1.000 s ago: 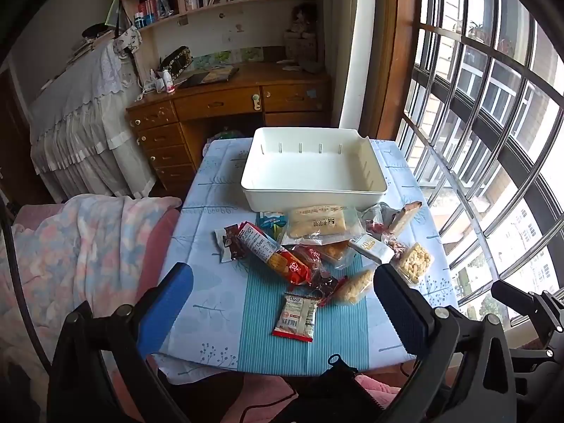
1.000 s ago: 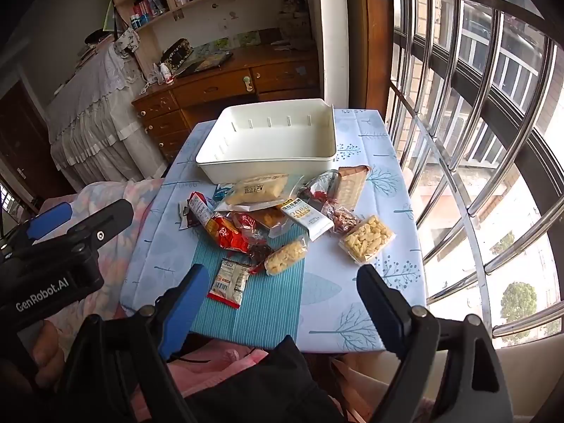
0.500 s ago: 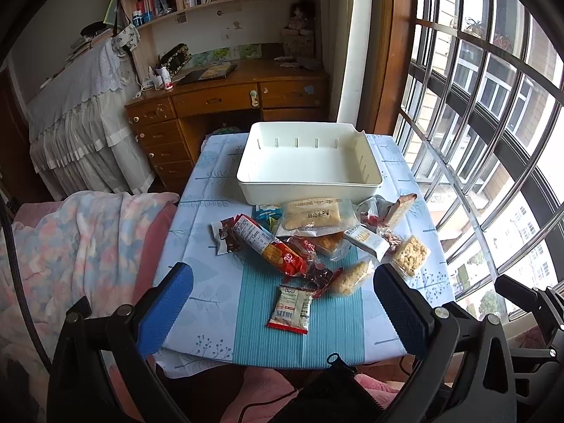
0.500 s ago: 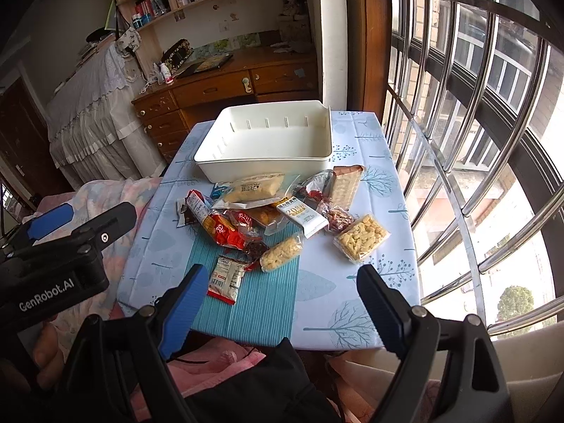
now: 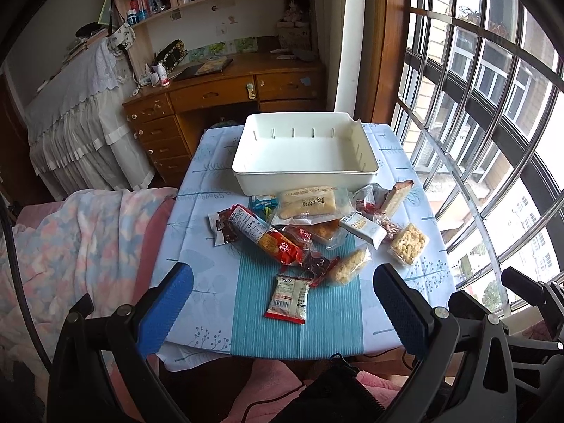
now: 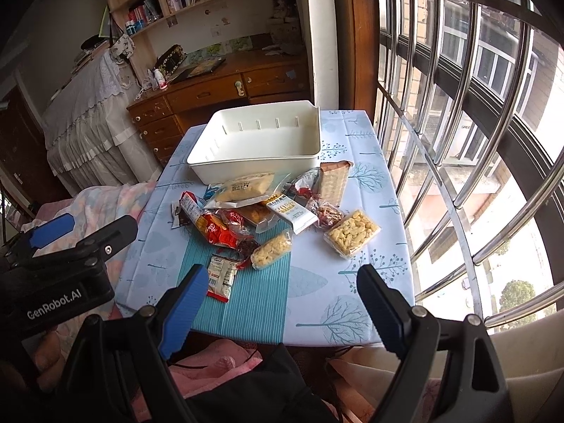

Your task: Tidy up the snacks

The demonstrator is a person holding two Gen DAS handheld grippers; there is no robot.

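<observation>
A pile of wrapped snacks (image 5: 310, 232) lies mid-table, in front of an empty white bin (image 5: 303, 151). Nearest me lies a white and red LIPO packet (image 5: 287, 299); a clear pack of yellow puffed pieces (image 5: 407, 243) lies at the right. My left gripper (image 5: 282, 312) is open and empty, held above the table's near edge. My right gripper (image 6: 282, 312) is open and empty too, over the near edge; the snack pile (image 6: 268, 211), the bin (image 6: 257, 144) and the puffed pack (image 6: 352, 234) show in its view. The left gripper's body (image 6: 63, 268) shows at its left.
The small table (image 5: 208, 271) has a light blue cloth with a teal striped runner. A blanket-covered bed (image 5: 70, 246) lies at the left. A barred window (image 5: 493, 123) runs along the right. A wooden desk (image 5: 225, 91) with shelves stands behind the table.
Both grippers have drawn back and up a little from the table, so the snacks and bin look slightly farther away. Nothing on the table has moved.
</observation>
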